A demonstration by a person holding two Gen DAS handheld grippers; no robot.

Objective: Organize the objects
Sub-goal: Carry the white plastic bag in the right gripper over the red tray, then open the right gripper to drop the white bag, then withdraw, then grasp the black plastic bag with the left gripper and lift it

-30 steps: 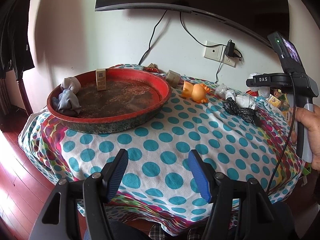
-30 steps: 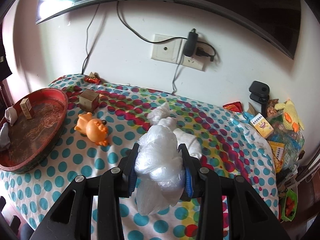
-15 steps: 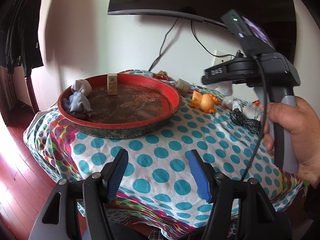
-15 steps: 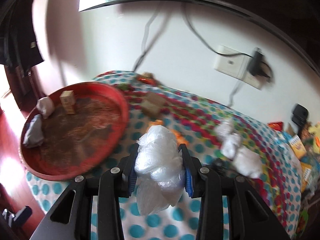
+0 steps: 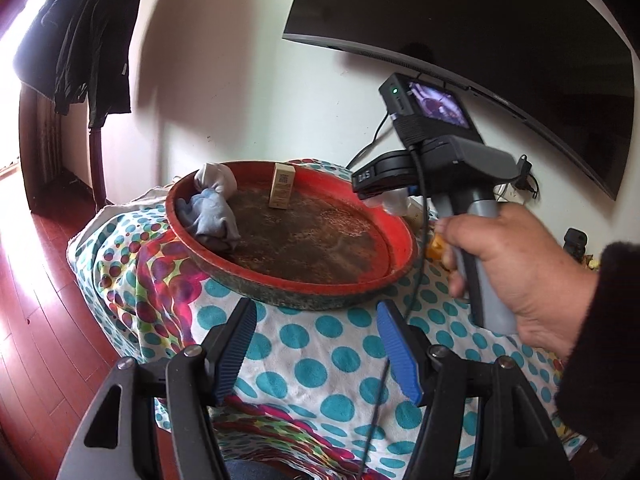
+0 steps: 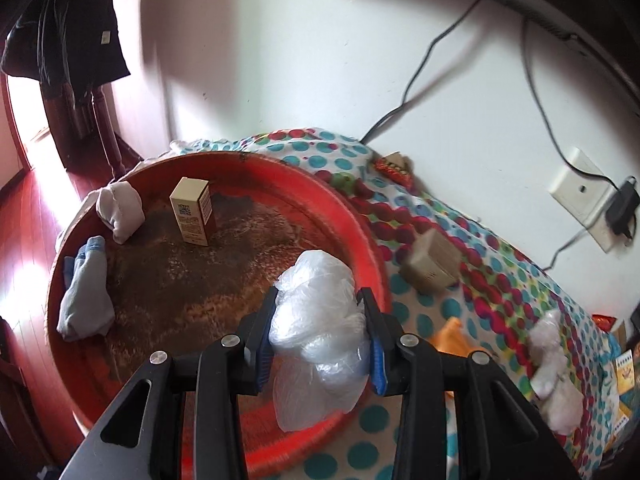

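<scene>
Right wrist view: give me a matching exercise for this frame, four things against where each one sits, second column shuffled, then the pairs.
Things:
1. clear plastic bag
2. small upright box
3. blue sock
4. tan cube

Places:
A. on the dotted cloth, outside the tray
B. lying near the tray's left rim
C. gripped by the right tool
D. standing at the far side of the red tray

Pairs: 1-C, 2-D, 3-B, 4-A

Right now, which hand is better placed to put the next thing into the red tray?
Right. The right gripper already holds the plastic bag above the red tray; the left gripper is open and empty.
</scene>
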